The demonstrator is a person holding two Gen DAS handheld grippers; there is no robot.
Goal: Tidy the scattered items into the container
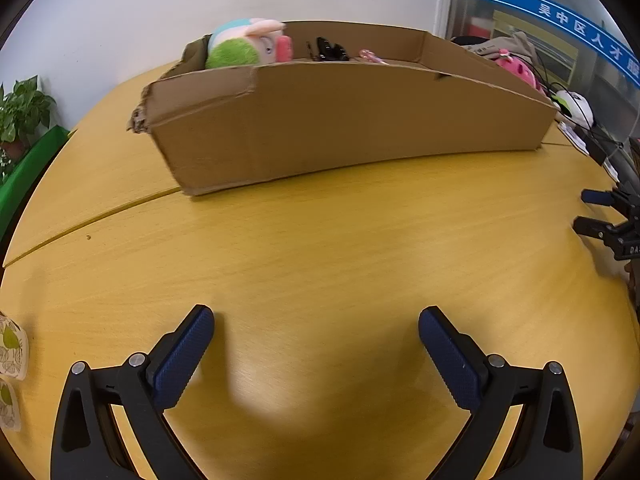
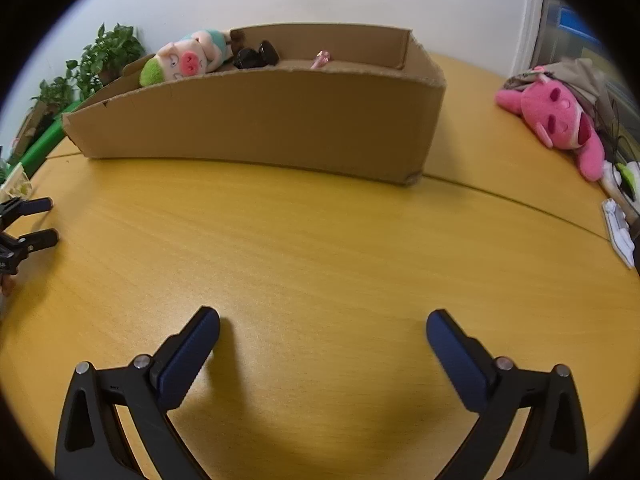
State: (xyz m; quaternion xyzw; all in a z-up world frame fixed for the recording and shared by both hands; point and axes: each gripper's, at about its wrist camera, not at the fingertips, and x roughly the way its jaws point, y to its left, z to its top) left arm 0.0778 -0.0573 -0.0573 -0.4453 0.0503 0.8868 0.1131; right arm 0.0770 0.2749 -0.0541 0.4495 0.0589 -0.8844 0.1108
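A long cardboard box (image 1: 340, 128) (image 2: 260, 120) stands at the far side of the yellow wooden table (image 1: 320, 248). Inside it lie a plush pig (image 1: 248, 46) (image 2: 184, 60), a black item (image 1: 330, 50) (image 2: 256, 56) and a small pink thing (image 1: 372, 56) (image 2: 322, 58). My left gripper (image 1: 316, 320) hangs open over bare table well short of the box, nothing between its fingers. My right gripper (image 2: 323, 320) is open too, over bare table. Each gripper shows at the edge of the other's view, the right gripper (image 1: 592, 212) and the left gripper (image 2: 40, 220).
A pink plush toy (image 2: 556, 120) (image 1: 516, 70) lies on a heap of cloth and cables at the table's right. White items (image 2: 618, 228) sit at the right edge. Potted plants (image 2: 100, 60) and a green surface (image 1: 28, 168) stand at left. Patterned paper (image 1: 12, 348) lies at the left edge.
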